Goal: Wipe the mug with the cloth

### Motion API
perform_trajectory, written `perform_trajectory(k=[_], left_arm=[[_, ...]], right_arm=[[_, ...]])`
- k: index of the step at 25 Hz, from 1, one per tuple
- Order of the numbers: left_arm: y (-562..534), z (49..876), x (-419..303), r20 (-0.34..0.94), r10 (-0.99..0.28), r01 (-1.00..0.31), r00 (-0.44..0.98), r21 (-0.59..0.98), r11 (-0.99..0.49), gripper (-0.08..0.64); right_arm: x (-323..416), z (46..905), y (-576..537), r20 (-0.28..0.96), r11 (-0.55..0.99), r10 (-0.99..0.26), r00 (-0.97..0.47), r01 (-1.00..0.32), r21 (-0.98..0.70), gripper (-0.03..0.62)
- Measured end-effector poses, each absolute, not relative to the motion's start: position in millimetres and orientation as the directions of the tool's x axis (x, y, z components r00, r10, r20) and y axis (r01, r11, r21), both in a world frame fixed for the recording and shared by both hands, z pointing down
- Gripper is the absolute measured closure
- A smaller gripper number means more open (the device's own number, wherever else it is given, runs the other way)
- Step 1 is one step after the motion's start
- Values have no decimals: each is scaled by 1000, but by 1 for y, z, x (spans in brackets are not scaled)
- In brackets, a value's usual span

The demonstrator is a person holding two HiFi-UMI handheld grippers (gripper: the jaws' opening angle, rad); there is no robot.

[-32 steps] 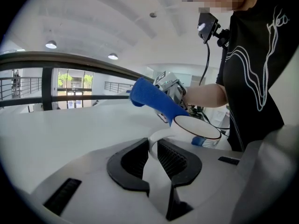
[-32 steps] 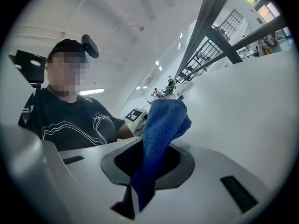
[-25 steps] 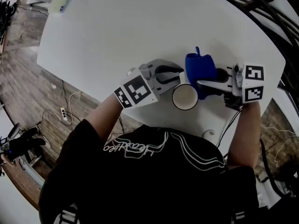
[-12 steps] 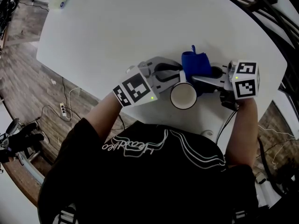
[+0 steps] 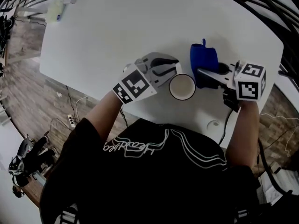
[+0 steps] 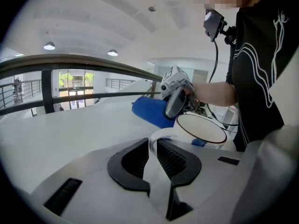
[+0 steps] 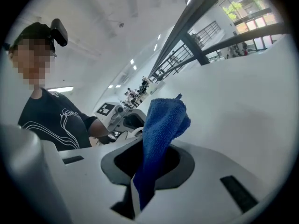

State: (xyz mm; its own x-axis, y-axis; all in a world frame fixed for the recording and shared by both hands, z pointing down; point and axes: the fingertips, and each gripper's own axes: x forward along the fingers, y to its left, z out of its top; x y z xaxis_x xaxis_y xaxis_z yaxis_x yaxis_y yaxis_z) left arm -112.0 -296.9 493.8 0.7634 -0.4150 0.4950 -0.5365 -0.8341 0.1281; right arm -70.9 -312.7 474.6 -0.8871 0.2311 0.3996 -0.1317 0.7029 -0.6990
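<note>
A white mug [image 5: 182, 87] with a dark rim stands upright on the white table [image 5: 117, 36]. My left gripper [image 5: 174, 73] is shut on the mug's handle [image 6: 154, 143], which sits between its ribbed pads. The mug's open mouth [image 6: 201, 129] shows just past the jaws. My right gripper [image 5: 202, 73] is shut on a blue cloth [image 5: 203, 60], which sticks up out of its jaws [image 7: 161, 122]. The cloth hangs right beside the mug's right side; I cannot tell whether they touch. From the left gripper view the cloth [image 6: 148, 112] lies behind the mug.
The table's curved front edge [image 5: 187, 125] runs close under the mug, with a small round fitting [image 5: 213, 124] and a cable beside it. A few items [image 5: 60, 3] lie at the far left corner. Dark railings [image 5: 261, 3] run past the far right.
The right gripper and cloth have shifted a little right, off the mug's rim to its side. The left gripper has kept its hold on the handle.
</note>
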Motion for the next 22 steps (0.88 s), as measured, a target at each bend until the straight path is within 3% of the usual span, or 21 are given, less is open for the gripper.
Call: perform_trajectory(k=[9, 14, 22], left_arm=[[-279, 481, -94, 507, -400, -512, 763, 98, -854, 499], [-279, 484, -94, 499, -398, -495, 770, 74, -866, 499], [-282, 490, -86, 494, -342, -416, 799, 45, -908, 499]], right_arm=[[1, 443, -276, 327, 619, -161, -931, -353, -701, 538], [10, 438, -260, 276, 565, -266, -924, -381, -732, 538], [13, 435, -237, 266, 540, -312, -912, -400, -740, 538]])
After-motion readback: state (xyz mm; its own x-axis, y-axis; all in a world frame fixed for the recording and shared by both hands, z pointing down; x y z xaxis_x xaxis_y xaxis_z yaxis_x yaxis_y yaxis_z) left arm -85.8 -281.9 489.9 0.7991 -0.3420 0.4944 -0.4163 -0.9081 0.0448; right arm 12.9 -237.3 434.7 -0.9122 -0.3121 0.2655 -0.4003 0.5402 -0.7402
